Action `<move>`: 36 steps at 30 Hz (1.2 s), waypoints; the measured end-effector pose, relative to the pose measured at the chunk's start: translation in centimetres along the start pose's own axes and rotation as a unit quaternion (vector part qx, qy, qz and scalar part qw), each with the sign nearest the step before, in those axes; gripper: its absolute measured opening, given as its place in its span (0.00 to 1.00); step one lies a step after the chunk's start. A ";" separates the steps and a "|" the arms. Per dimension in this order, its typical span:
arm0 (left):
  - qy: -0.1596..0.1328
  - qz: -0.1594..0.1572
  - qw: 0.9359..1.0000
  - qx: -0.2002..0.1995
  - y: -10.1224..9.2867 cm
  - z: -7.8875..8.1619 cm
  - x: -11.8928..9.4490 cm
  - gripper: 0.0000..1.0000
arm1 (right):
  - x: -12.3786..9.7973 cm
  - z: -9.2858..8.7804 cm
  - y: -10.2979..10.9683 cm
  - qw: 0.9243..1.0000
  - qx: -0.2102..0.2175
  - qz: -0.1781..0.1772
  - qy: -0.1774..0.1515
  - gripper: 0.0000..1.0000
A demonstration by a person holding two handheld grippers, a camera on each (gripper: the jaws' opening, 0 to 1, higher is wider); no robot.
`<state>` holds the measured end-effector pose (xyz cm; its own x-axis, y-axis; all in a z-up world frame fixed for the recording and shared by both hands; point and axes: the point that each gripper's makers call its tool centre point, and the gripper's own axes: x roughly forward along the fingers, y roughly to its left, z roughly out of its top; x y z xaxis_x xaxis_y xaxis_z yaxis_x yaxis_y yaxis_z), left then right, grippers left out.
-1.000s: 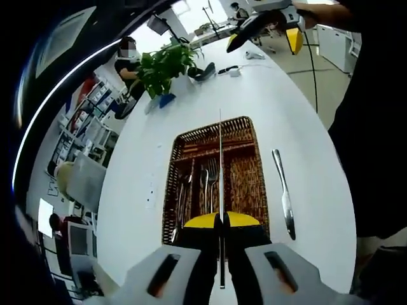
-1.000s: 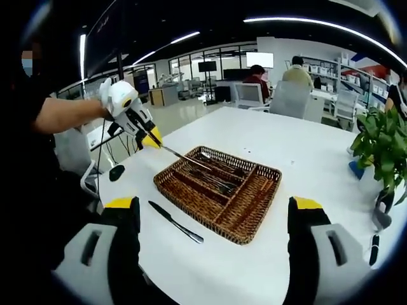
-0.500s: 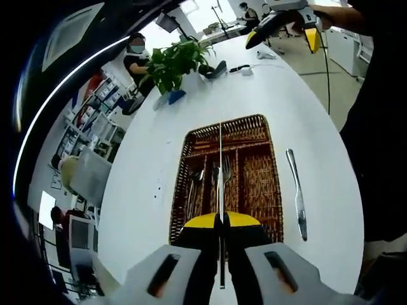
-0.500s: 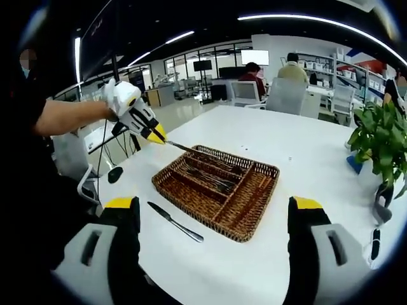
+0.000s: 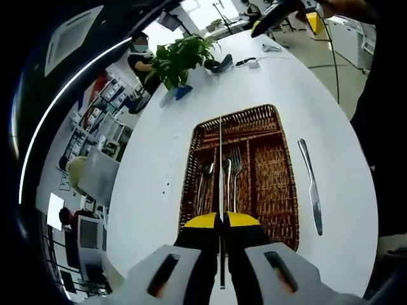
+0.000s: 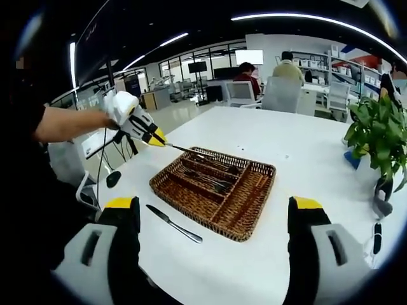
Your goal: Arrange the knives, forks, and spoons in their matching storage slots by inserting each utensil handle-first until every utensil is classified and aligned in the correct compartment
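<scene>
My left gripper (image 5: 221, 220) is shut on a slim silver utensil (image 5: 220, 159), seen edge-on, which points out over the brown wicker cutlery basket (image 5: 270, 184). Spoons (image 5: 205, 173) and forks (image 5: 235, 166) lie in the basket's left and middle slots. A knife (image 5: 311, 190) rests on the white table right of the basket. In the right gripper view, the left gripper (image 6: 143, 127) holds the utensil (image 6: 181, 150) low over the basket's (image 6: 251, 203) far left end. My right gripper (image 6: 213, 208) stands wide open, back from the basket, with the loose knife (image 6: 173, 223) near its left jaw.
A potted plant (image 5: 181, 57) (image 6: 375, 133) stands near the table's far edge, with small dark items beside it. The white table (image 6: 305, 159) is wide and bare around the basket. People sit at desks and chairs beyond it.
The left gripper has carried the utensil down and closer to the basket's end. The right gripper has stayed open and hardly moved.
</scene>
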<state>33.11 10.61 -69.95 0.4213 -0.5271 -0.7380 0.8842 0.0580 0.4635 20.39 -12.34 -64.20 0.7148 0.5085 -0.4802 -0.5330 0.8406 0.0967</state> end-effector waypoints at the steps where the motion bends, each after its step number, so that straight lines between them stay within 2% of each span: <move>1: -0.002 0.009 1.000 0.003 0.3 0.0 0.1 0.01 | 0.0 0.1 0.1 1.000 0.000 0.004 -0.003 1.00; 9: -0.001 0.024 1.000 0.002 0.0 -0.9 1.4 0.01 | 0.1 0.1 0.0 1.000 0.000 0.004 -0.004 1.00; 17: 0.011 0.030 0.999 0.008 -2.1 -2.8 3.9 0.01 | 0.2 -0.1 -0.3 1.000 0.002 0.001 0.001 1.00; 23: -0.001 0.049 0.999 0.013 -2.1 -2.8 4.8 0.01 | 0.2 -0.1 -0.9 1.000 0.006 -0.005 0.002 1.00; 31: -0.005 0.024 1.000 0.006 -3.3 -3.0 5.8 0.01 | 0.0 -0.2 -1.1 1.000 0.006 -0.013 0.006 1.00; 34: -0.013 0.008 1.000 -0.011 -3.7 -3.0 6.2 0.01 | 0.0 0.0 -1.3 1.000 0.005 -0.014 0.006 1.00; 36: -0.009 0.008 1.000 -0.012 -3.7 -3.2 6.4 0.01 | 0.0 0.1 -1.3 1.000 0.005 -0.015 0.005 1.00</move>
<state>33.20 9.73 -77.95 0.4325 -0.5416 -0.7208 0.8818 0.0874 0.4634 21.16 -13.42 -64.21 0.7252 0.4813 -0.4923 -0.5068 0.8572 0.0915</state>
